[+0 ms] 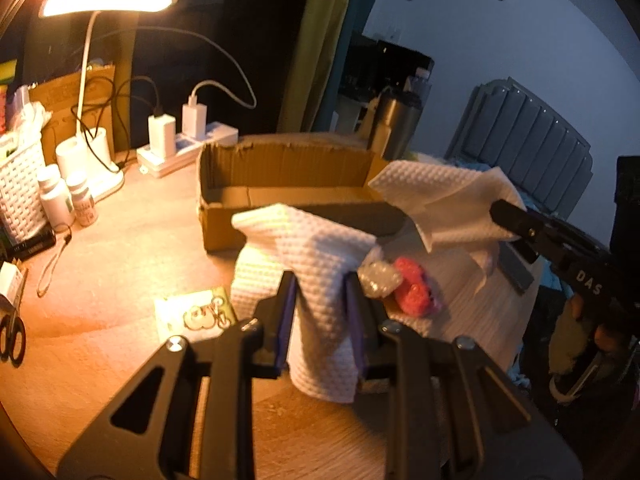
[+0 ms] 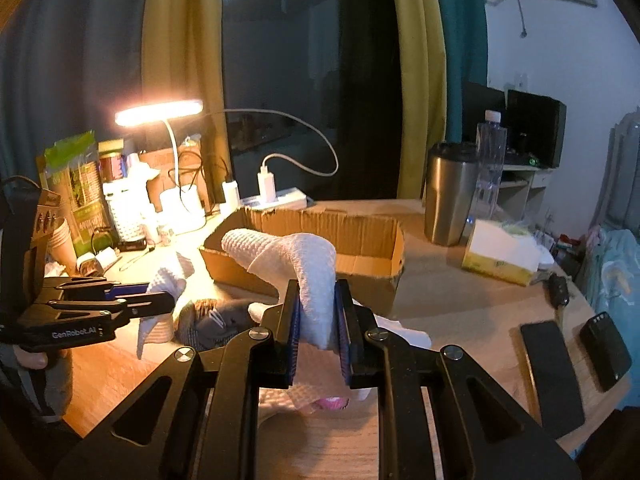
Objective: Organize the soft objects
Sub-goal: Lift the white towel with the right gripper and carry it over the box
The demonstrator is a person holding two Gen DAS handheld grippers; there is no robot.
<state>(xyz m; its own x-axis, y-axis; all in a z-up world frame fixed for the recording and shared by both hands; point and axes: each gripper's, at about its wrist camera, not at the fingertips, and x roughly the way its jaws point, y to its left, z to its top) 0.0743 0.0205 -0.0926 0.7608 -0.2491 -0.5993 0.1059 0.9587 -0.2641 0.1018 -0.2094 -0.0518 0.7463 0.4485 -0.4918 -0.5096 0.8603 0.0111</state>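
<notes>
A white waffle-textured cloth [image 1: 320, 264] is stretched between both grippers above the wooden table. My left gripper [image 1: 320, 280] is shut on one end of it. My right gripper [image 2: 318, 292] is shut on the other end [image 2: 304, 264]; it shows in the left wrist view [image 1: 508, 220] at right. Under the cloth lie a pink soft object [image 1: 414, 292], a crinkled clear plastic piece [image 1: 378, 278] and a grey striped soft item [image 2: 216, 320]. An open cardboard box [image 1: 280, 184] stands just behind; it also shows in the right wrist view [image 2: 320, 236].
A lit desk lamp [image 1: 108, 0], chargers on a power strip [image 1: 180, 136], a white basket [image 1: 20, 184] and pill bottles [image 1: 56, 196] crowd the left. Scissors [image 1: 12, 336] lie at the left edge. A steel tumbler [image 2: 450, 192], water bottle [image 2: 488, 168], tissue pack [image 2: 504, 252] and phones [image 2: 552, 372] sit right.
</notes>
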